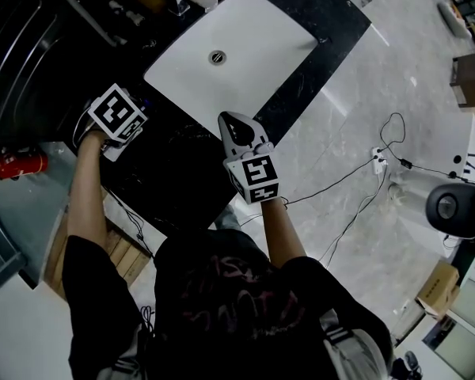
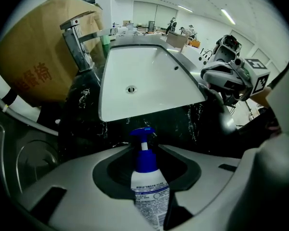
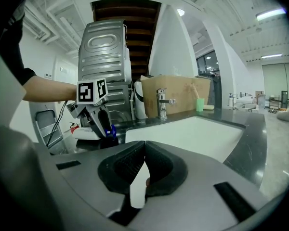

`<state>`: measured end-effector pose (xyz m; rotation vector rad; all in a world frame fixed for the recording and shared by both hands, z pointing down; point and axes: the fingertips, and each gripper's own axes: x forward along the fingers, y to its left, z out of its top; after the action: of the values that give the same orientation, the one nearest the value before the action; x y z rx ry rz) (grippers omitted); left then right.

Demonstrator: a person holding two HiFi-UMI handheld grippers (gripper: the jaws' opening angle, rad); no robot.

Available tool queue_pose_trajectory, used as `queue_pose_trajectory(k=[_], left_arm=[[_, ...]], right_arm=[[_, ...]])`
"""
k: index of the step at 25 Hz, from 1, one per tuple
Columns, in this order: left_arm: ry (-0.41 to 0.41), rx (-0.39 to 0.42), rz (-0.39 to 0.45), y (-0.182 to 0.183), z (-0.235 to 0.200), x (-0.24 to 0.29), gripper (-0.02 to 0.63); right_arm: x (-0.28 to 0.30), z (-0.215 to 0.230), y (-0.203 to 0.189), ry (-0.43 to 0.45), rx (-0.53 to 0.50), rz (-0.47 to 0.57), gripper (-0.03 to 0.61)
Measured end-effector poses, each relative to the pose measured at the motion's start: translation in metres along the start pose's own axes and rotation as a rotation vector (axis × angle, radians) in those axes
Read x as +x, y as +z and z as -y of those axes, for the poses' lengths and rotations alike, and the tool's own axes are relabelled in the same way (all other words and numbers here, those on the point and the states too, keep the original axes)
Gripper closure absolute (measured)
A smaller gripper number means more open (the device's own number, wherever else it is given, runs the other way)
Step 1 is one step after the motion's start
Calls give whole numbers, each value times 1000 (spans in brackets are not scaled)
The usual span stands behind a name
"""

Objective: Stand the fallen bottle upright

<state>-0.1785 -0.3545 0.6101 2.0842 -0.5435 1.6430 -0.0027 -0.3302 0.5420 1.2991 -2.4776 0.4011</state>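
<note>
A white pump bottle [image 2: 150,192] with a blue top sits between my left gripper's [image 2: 147,153] jaws, its pump end toward the white sink [image 2: 144,76]. A dark gap shows on the bottle's right side, so the jaws are open around it. In the head view, the left gripper [image 1: 115,125] points steeply down at the black counter [image 1: 174,172], and its cube hides the bottle. From the right gripper view, the left gripper [image 3: 102,128] shows a bit of blue bottle [image 3: 111,130] by its fingers. My right gripper [image 3: 144,150] [image 1: 239,121] hovers by the sink's near edge, shut and empty.
A chrome faucet [image 2: 79,42] [image 3: 163,102] and a cardboard box [image 2: 33,57] stand behind the sink. A washing machine [image 3: 103,66] rises at the counter's left end, and a green cup [image 3: 199,104] stands farther back. Cables [image 1: 364,172] and a fire extinguisher [image 1: 20,163] lie on the floor.
</note>
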Motion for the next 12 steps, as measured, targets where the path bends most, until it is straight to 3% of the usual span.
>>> queue_pose_trajectory(k=[12], left_arm=[[67, -6, 149, 3, 9, -25, 479]], right_arm=[[-7, -13, 3, 22, -13, 9, 565]])
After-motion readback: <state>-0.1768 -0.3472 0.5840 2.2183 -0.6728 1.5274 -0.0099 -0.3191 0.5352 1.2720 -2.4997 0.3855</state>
